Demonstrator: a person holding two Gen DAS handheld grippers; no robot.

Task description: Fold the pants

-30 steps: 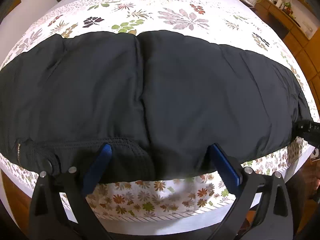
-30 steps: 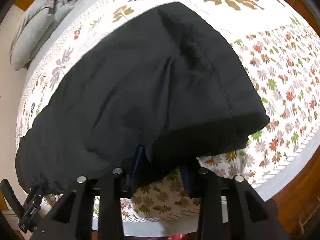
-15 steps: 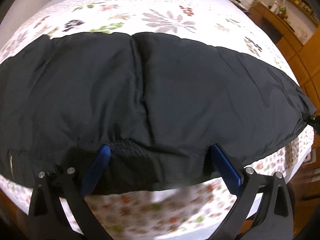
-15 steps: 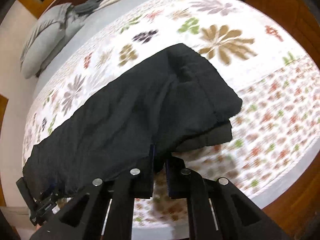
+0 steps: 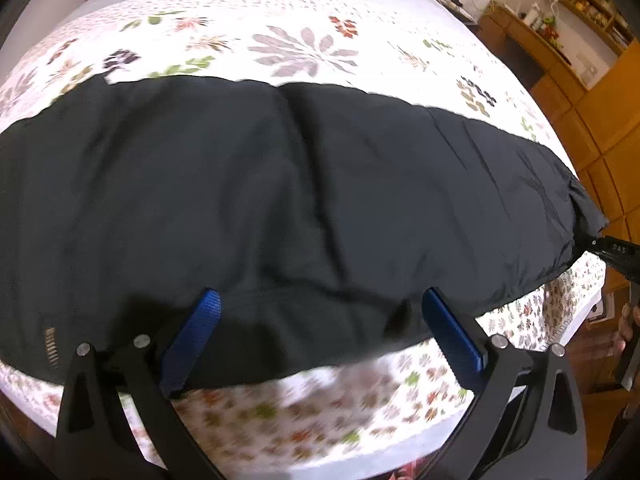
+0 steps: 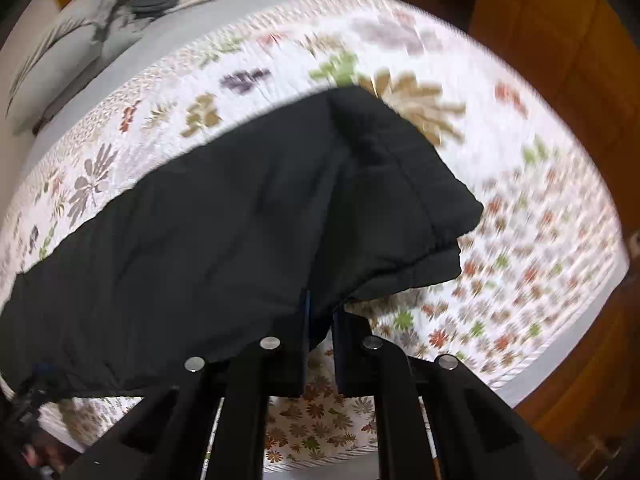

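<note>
Black pants (image 5: 280,200) lie lengthwise across a flowered bedspread (image 5: 304,44). In the left wrist view my left gripper (image 5: 320,300) stands wide open over the waistband end, its blue pads (image 5: 200,328) resting on the near edge with fabric between them but not pinched. At the far right of that view my right gripper (image 5: 616,252) meets the leg end. In the right wrist view my right gripper (image 6: 320,316) is shut on the near edge of the pants (image 6: 224,232), close to the cuffs (image 6: 420,216). The cuff end is raised and bunched, one layer showing under the other.
The bed's near edge (image 5: 360,440) runs just below the left gripper. A grey pillow and crumpled clothes (image 6: 80,44) lie at the head of the bed. Wooden cabinets (image 5: 592,92) and a cluttered shelf stand to the right of the bed.
My right gripper has closed on the pants' edge and lifted it, drawing the cuff end up and inward. The left gripper has shifted slightly over the waistband, jaws still wide.
</note>
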